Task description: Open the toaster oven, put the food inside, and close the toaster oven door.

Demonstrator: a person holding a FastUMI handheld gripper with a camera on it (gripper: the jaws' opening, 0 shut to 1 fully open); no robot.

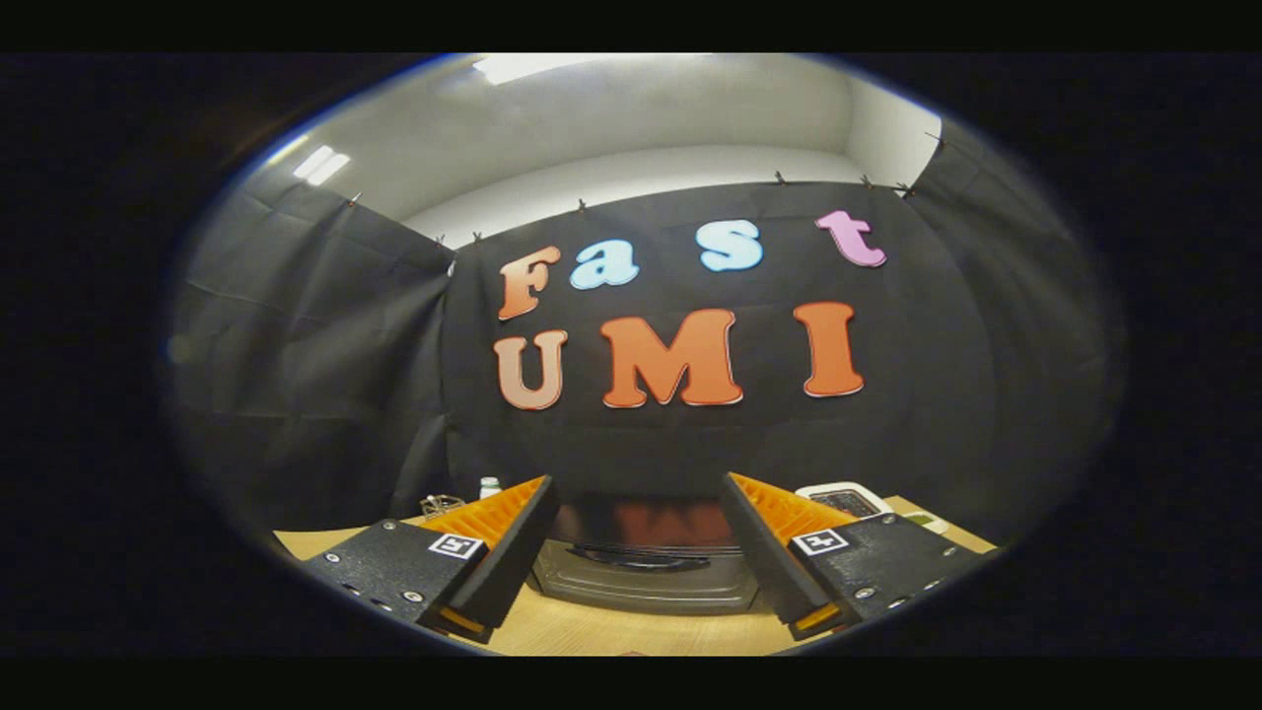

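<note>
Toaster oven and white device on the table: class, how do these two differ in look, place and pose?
1. The toaster oven is silver with a dark glass door; the white device is white with a dark panel.
2. The toaster oven stands between and just beyond the open gripper's fingers; the white device lies beyond the right finger.
3. The toaster oven stands upright, door closed; the white device looks flat.
Both rest on the wooden table.

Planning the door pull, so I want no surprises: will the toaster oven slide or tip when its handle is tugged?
The toaster oven looks boxy, metal and low, so tipping seems unlikely. On the smooth wooden table it may slide forward. The gripper is open, its fingers apart and touching nothing.
</note>
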